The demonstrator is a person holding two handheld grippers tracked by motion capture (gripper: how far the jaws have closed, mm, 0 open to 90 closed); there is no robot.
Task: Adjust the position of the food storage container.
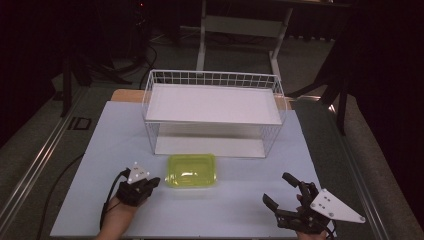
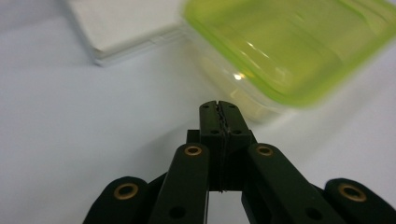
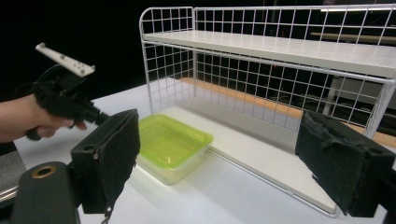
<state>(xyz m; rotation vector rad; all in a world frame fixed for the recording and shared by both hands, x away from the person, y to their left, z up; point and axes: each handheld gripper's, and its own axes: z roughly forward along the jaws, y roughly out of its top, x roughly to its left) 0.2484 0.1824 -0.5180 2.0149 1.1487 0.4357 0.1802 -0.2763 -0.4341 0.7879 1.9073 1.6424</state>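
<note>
We see a dark room, grey floor [image 1: 35, 140], and what may be a white desk frame [image 1: 240, 30] behind.

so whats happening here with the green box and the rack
A person holds tongs in each hand at a table. The left tongs, shut and empty, sit just beside the green-lidded container, short of touching it. The right tongs are wide open, off to the side. The container rests in front of the white wire shelf rack.
</note>
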